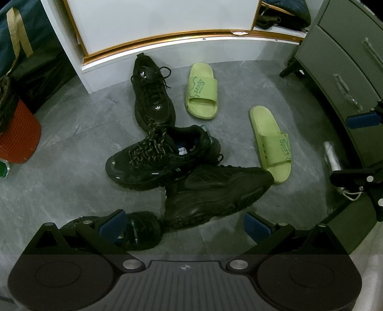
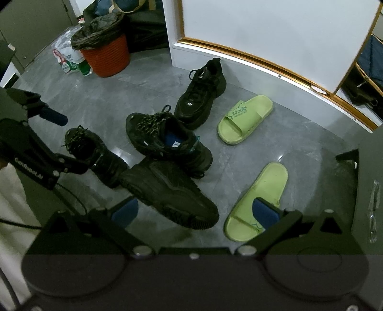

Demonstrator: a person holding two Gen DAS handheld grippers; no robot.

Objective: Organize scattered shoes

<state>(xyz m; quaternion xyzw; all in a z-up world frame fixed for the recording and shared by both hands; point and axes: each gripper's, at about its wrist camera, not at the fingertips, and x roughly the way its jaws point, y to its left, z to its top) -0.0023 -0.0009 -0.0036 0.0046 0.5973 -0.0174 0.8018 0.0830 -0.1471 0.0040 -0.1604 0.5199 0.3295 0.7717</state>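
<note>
— Where is the floor (image 2: 79, 100) open?
— Toward the orange bin (image 2: 106, 56), and between the two green slippers (image 2: 245, 119).
— What blocks the middle?
— Black sneakers (image 2: 167, 141) piled touching; a grey cabinet (image 1: 347, 79) walls the right edge.

Grey marbled floor (image 1: 71, 134) — white gold-trimmed panel (image 1: 162, 19), grey drawer cabinet (image 1: 347, 59), orange bin (image 2: 107, 57).

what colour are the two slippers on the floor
Light green slippers, with darker green "Sport" lettering on the strap; clearest in the left wrist view.
</note>
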